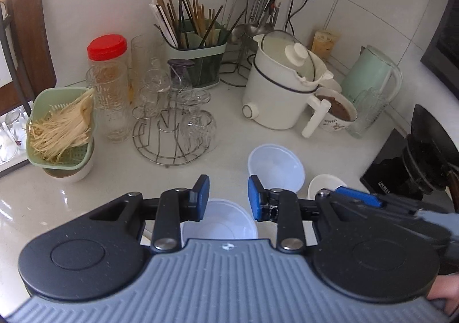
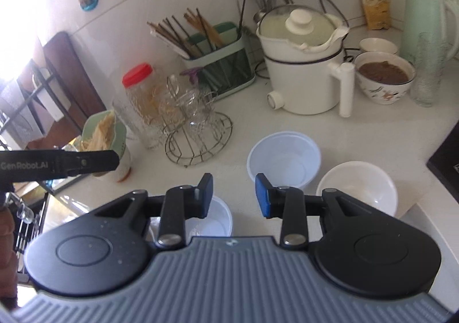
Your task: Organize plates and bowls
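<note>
While bowls (image 2: 283, 155) crowd it, counter edge (image 2: 430, 208) nears

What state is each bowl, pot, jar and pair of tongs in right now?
Left tongs: open, empty.
Right tongs: open, empty.
Translucent bowl: upright, empty, unstacked.
White bowl: upright, empty, unstacked.
Near plastic bowl: upright, below the tongs.
Patterned bowl: holds brown food.
White pot: lid on, tilted.
Jar: red lid on.

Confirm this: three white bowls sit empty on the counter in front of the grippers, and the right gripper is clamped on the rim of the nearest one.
Not clamped. In the right wrist view the right gripper is open with nothing between its fingers, above the nearest bowl. The rest holds: the three white bowls sit empty on the counter.
</note>
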A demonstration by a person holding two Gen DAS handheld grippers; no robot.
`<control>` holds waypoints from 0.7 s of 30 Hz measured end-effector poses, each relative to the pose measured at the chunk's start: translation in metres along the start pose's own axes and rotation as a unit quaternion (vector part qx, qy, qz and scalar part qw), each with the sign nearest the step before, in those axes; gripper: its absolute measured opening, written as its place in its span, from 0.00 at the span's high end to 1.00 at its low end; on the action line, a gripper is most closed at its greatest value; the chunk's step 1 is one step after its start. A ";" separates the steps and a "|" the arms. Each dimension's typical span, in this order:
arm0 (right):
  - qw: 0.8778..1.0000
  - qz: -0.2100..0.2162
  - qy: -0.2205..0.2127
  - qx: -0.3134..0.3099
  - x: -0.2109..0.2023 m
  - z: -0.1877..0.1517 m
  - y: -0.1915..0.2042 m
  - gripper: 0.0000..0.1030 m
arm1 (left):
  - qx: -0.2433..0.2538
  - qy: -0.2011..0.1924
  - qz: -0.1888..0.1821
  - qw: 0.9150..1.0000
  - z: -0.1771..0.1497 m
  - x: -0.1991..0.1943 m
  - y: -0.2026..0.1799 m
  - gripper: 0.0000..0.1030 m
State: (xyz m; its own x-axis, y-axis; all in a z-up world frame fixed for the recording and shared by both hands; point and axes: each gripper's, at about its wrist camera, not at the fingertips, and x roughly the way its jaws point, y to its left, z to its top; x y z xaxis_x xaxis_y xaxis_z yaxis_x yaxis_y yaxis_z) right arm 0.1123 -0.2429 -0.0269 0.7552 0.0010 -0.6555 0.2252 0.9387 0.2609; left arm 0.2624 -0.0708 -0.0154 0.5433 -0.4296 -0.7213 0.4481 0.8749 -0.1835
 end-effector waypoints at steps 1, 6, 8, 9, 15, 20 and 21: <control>1.000 0.000 -0.002 -0.001 -0.004 0.000 0.001 0.65 | 0.002 0.001 0.000 1.000 0.000 -0.001 0.000 0.67; 1.000 -0.005 -0.016 -0.009 -0.023 -0.003 0.005 0.65 | 0.003 0.010 -0.004 1.000 -0.002 -0.007 -0.001 0.67; 1.000 -0.011 -0.022 -0.015 -0.030 -0.005 0.007 0.65 | 0.005 0.013 -0.005 1.000 -0.003 -0.007 -0.004 0.67; 0.999 -0.013 -0.025 -0.016 -0.032 -0.006 0.008 0.65 | 0.003 0.015 -0.008 1.000 -0.005 -0.006 -0.005 0.67; 0.999 -0.022 -0.028 -0.009 -0.040 -0.008 0.000 0.65 | 0.005 0.018 -0.026 0.999 -0.009 -0.003 -0.014 0.67; 0.999 -0.030 -0.024 -0.002 -0.042 -0.011 -0.007 0.65 | 0.009 0.031 -0.037 0.999 -0.011 0.005 -0.023 0.67; 0.999 -0.032 -0.024 -0.001 -0.043 -0.011 -0.008 0.65 | 0.004 0.035 -0.043 0.998 -0.011 0.007 -0.024 0.67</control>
State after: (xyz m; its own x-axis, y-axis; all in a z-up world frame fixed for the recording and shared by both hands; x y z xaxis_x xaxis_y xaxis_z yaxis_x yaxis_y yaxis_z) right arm 0.0712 -0.2472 -0.0083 0.7679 -0.0754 -0.6361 0.2722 0.9373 0.2175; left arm 0.2480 -0.0926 -0.0232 0.4523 -0.4859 -0.7479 0.4970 0.8336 -0.2411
